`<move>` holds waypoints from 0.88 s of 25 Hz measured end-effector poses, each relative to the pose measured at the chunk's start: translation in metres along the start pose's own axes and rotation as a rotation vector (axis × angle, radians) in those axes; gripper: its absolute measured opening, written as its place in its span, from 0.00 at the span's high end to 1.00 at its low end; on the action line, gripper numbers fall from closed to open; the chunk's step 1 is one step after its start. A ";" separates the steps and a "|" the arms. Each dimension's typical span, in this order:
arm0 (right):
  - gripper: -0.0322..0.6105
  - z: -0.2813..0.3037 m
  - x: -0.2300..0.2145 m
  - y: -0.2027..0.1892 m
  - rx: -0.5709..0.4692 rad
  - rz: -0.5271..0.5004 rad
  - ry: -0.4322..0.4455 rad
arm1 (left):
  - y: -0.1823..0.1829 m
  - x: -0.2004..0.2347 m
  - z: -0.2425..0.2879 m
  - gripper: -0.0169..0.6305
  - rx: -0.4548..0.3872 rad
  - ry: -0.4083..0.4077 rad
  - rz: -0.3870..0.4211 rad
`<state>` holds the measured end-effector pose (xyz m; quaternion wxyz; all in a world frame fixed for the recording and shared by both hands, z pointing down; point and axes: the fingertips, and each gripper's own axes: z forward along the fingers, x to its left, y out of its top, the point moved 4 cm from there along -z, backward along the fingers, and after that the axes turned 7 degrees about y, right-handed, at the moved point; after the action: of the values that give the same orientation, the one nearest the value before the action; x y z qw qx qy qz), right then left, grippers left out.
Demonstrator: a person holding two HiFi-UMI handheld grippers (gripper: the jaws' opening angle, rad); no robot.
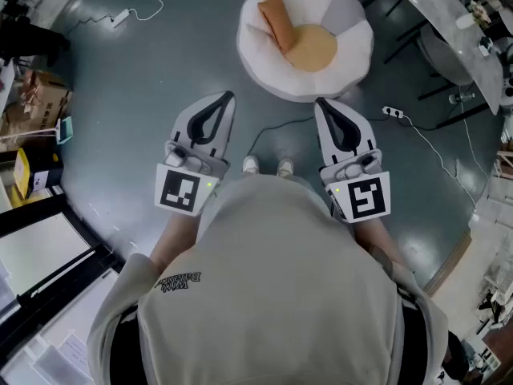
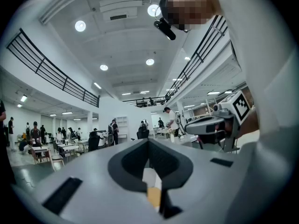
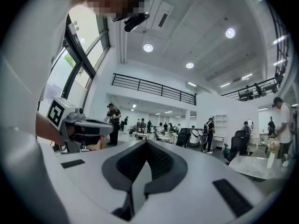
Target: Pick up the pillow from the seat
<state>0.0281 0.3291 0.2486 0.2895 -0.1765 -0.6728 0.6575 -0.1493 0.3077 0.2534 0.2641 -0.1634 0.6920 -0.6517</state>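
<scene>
Pillow [image 1: 276,21] on seat [image 1: 258,61]; sweatshirt lettering [image 1: 178,280] unreadable

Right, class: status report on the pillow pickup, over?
Left gripper shut, right gripper shut, both empty. Pillow on seat, untouched. Cable on floor ahead.

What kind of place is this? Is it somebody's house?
Probably not. It looks like a big open workspace, maybe a lab or office hall: a high ceiling with round lights, a railed balcony, and many people by tables. A power strip lies on the grey floor near a round white seat.
</scene>
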 end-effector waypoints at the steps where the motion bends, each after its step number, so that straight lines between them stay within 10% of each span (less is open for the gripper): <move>1: 0.94 0.001 0.001 0.001 -0.002 -0.008 0.006 | 0.000 -0.001 0.000 0.96 0.004 -0.004 0.003; 22: 0.94 -0.007 -0.017 -0.013 -0.004 0.056 0.029 | -0.015 -0.022 0.015 0.96 0.070 -0.012 -0.007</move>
<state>0.0471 0.3233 0.2585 0.2802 -0.2055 -0.6645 0.6615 -0.1249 0.3063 0.2715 0.2715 -0.1603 0.6666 -0.6755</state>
